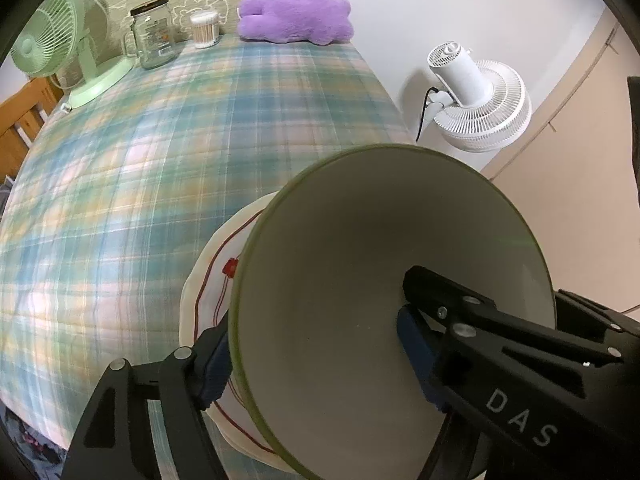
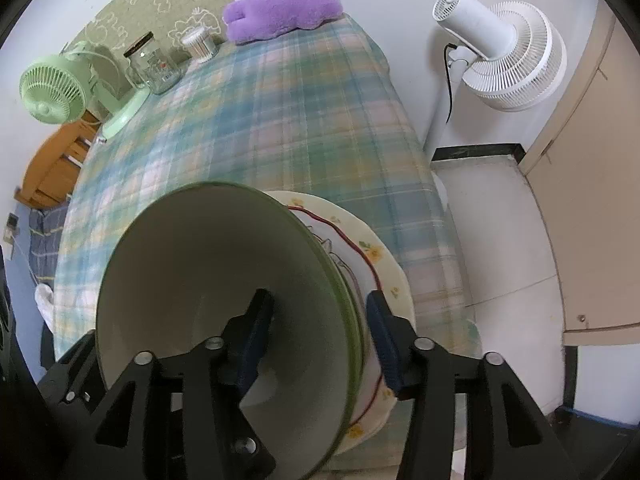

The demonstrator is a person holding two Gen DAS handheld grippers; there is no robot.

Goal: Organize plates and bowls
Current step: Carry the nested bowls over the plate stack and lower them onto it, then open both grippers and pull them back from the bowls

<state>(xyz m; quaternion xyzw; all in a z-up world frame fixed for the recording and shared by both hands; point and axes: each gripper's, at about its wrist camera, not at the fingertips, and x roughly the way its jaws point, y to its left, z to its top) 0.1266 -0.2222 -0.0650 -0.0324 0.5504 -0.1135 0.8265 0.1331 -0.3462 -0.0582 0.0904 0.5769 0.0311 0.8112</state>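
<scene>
Green-rimmed bowl [image 1: 372,304], pale grey inside, sits on a cream plate [image 1: 208,292] with a red line and flower pattern, near the front edge of a table under a plaid tablecloth [image 1: 160,152] — both grippers straddle its rim at once. The left gripper [image 1: 316,348] has one blue-padded finger [image 1: 416,344] inside the bowl and the other outside the wall on the plate side; its jaws stand wide, and a gap shows between the inner pad and the wall, so it does not appear to clamp. The right gripper [image 2: 320,340] straddles the opposite rim the same way, one finger [image 2: 256,336] inside and one outside over the plate [image 2: 384,264]; its jaws are moderately apart, and whether the pads press the wall cannot be told. The bowl [image 2: 208,272] appears tipped in both wrist views, though the fisheye lens makes that uncertain.

At the far end of the tablecloth stand a mint-green desk fan [image 1: 52,44], a glass jar with a black lid [image 1: 154,36], a tub of cotton swabs [image 1: 206,28] and a purple plush toy [image 1: 296,16]. Beside the table, a white floor fan [image 2: 504,60] stands against the wall.
</scene>
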